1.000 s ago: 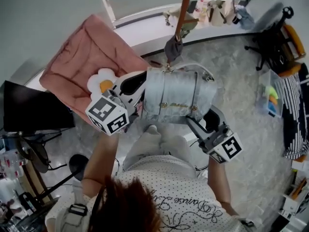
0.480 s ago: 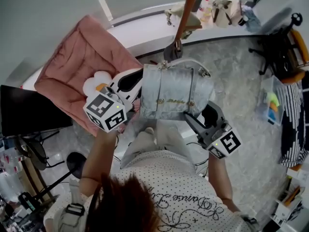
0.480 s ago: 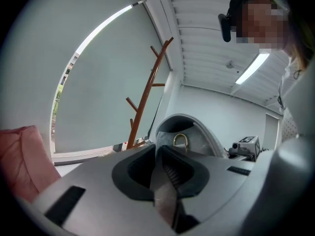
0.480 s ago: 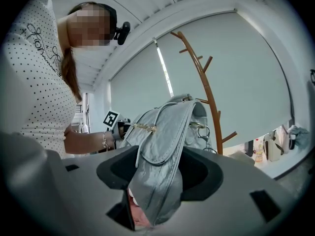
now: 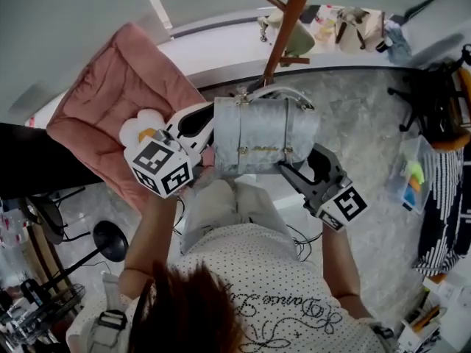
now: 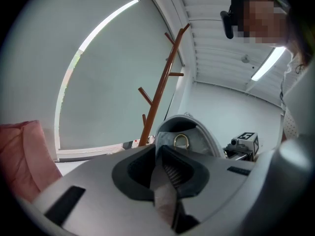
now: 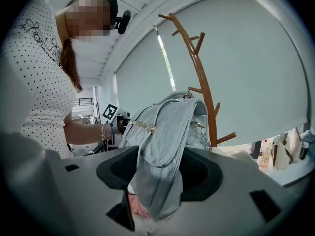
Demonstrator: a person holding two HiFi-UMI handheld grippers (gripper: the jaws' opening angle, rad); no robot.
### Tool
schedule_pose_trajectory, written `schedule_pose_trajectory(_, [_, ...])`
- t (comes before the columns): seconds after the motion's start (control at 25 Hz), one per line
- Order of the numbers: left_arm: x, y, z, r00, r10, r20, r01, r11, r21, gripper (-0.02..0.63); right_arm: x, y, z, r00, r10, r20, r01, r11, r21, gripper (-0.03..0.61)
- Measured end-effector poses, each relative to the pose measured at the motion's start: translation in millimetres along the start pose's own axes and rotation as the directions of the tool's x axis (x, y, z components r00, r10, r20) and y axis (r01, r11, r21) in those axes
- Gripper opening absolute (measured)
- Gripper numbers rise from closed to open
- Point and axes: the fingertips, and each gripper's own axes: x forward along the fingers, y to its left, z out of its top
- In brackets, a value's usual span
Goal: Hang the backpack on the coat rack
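The backpack [image 5: 265, 134] hangs in the air between both grippers, just short of the coat rack [image 5: 291, 13], whose brown pole stands at 12 o'clock from the bag in the head view. The left gripper [image 5: 209, 128] is clamped tight on a fold of the bag's 9 o'clock end, and its own view shows the jaws pressed together on grey fabric [image 6: 167, 176]. The right gripper [image 5: 287, 170] is closed on the bag's lower edge at about 5 o'clock, with the grey flap pinched between its jaws [image 7: 152, 191]. The bag's long axis runs from 9 to 3 o'clock, across the line to the pole. Its top handle [image 5: 274, 91] sits on the 12 o'clock edge and points toward the pole, nearly touching it. The left gripper looks slightly nearer the rack. The coming move likely calls for carrying the handle toward 12 o'clock and over one of the upturned pegs [image 7: 197, 43].
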Motion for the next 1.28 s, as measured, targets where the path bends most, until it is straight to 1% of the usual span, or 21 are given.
schedule_pose_trajectory(0.16, [11,16,-10,0.999,-0.008,-0.035,0.007,0.999,-0.031,0.032,12,-8,-8,1.000,-0.016,-0.019,0.017,0.999,0.047,0.259])
schedule_pose_trajectory(0.36, [26,37,-30,0.996,-0.033,-0.086,0.028,0.998,-0.060,0.031,27,-20,-27,0.997,-0.059,-0.053,0.064,0.993,0.104,0.259])
schedule_pose_trajectory(0.56, [41,51,-56,0.981,-0.079,-0.177,0.067,0.995,-0.075,0.028,38,-22,-56,0.989,-0.124,-0.085,0.140,0.966,0.216,0.258])
schedule_pose_trajectory(0.76, [52,68,-86,0.968,-0.099,-0.231,0.075,0.991,-0.110,0.028,51,-30,-81,0.983,-0.141,-0.119,0.170,0.946,0.275,0.256])
schedule_pose_trajectory(1.04, [73,92,-130,0.952,-0.102,-0.288,0.050,0.982,-0.184,0.026,65,-51,-116,0.974,-0.148,-0.174,0.200,0.919,0.340,0.256])
schedule_pose_trajectory(1.28, [94,110,-165,0.930,-0.096,-0.354,0.029,0.981,-0.190,0.025,77,-72,-151,0.966,-0.152,-0.210,0.225,0.893,0.390,0.253])
